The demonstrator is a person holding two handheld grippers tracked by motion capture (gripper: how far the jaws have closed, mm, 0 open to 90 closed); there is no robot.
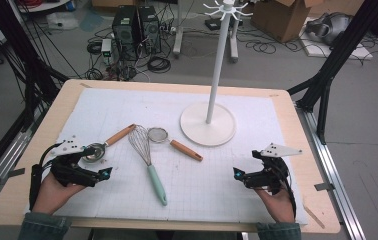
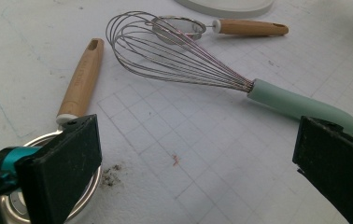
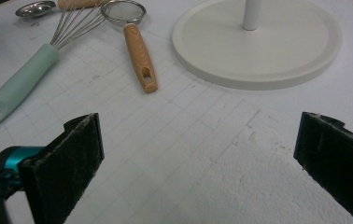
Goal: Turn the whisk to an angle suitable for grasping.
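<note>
Here the left tongs [image 1: 108,172] stand wide with nothing between them, just beside the wooden-handled measuring spoon [image 1: 102,146] on the white mat [image 1: 102,107] covering the tabletop. Next lie the mint-handled whisk [image 1: 149,165], its wires touching a small strainer [image 1: 174,141], then the white stand [image 1: 208,124]. At the right, the right tongs [image 1: 236,173] gape equally wide, holding nothing.

My whisk [image 2: 179,56] has thin, shiny metal wires and a smooth, matt mint plastic-looking handle. At nine o'clock of it lies my measuring spoon [image 2: 79,79], with a polished metal bowl and pale matt wood handle. The small strainer [image 3: 130,28] has fine metal mesh and a wood grip. The white mat [image 1: 257,165] looks matt, paper-like and roughened in places.
</note>
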